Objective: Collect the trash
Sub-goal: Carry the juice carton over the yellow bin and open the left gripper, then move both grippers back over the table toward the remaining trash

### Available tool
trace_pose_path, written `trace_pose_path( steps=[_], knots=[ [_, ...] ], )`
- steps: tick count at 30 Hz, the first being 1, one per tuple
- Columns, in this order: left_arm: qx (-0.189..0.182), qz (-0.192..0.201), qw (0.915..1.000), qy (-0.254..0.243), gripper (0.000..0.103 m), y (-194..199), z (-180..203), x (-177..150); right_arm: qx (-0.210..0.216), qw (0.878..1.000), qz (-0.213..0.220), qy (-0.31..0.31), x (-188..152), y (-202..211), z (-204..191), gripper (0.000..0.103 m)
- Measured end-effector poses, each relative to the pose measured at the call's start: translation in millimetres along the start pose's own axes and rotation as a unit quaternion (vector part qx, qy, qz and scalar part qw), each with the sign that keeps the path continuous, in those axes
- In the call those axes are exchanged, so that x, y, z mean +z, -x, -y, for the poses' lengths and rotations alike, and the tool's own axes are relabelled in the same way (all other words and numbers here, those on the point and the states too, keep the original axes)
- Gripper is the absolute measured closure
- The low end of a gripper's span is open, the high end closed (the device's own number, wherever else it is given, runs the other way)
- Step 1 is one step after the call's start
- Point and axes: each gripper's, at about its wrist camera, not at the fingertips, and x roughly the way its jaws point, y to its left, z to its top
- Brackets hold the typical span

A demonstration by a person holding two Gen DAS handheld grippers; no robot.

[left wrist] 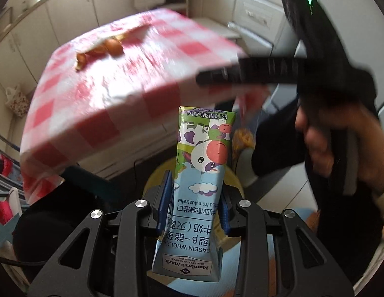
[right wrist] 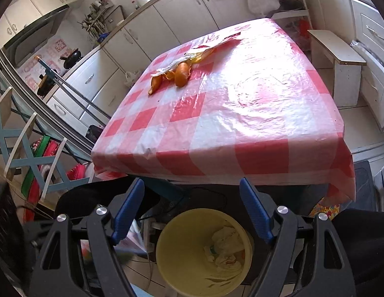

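Below, yellow bin (right wrist: 177,259) beside table edge (right wrist: 216,170), peels (right wrist: 177,74) far

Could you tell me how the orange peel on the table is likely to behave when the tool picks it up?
The orange peel lies in thin curled strips, so it is probably light and floppy. Being several loose pieces, some may drop from one pinch. The glossy checked tablecloth may let pieces slide.

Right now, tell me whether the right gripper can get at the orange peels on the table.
Probably yes. The right gripper is open and holds nothing, and the checked table between it and the orange peels is bare. It sits off the near edge above the yellow bin, so it must move forward.
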Motion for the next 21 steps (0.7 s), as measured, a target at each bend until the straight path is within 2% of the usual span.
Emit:
trace_pose_path(
  steps=[2, 7, 11, 15, 21],
  knots=[
    [0.01, -0.008, 0.9999, -0.007, 0.069, -4.6, 3.6, -2.6, 0.001, 1.0, 0.002, 0.0, 1.1, 0.8, 0.6, 0.027],
    [0.04, 0.009, 0.999, -0.016, 0.052, 3.4, 5.0, -1.0, 0.002, 1.0, 0.005, -0.002, 1.6, 2.7, 2.0, 0.026],
    [0.074, 0.037, 0.9965, -0.012, 0.047, 15.8, 2.0, 3.6, 0.004, 1.0, 0.007, -0.001, 2.0, 3.2, 2.4, 0.026],
    [0.102, 0.078, 0.9917, 0.001, 0.036, 31.3, -2.5, 8.8, 0.004, 1.0, 0.008, 0.002, 1.4, 3.3, 1.2, 0.026],
    [0.122, 0.112, 0.986, 0.02, 0.034, 48.1, -10.3, 15.1, 0.002, 1.0, 0.006, 0.008, 0.3, 1.8, -0.5, 0.026]
  ],
)
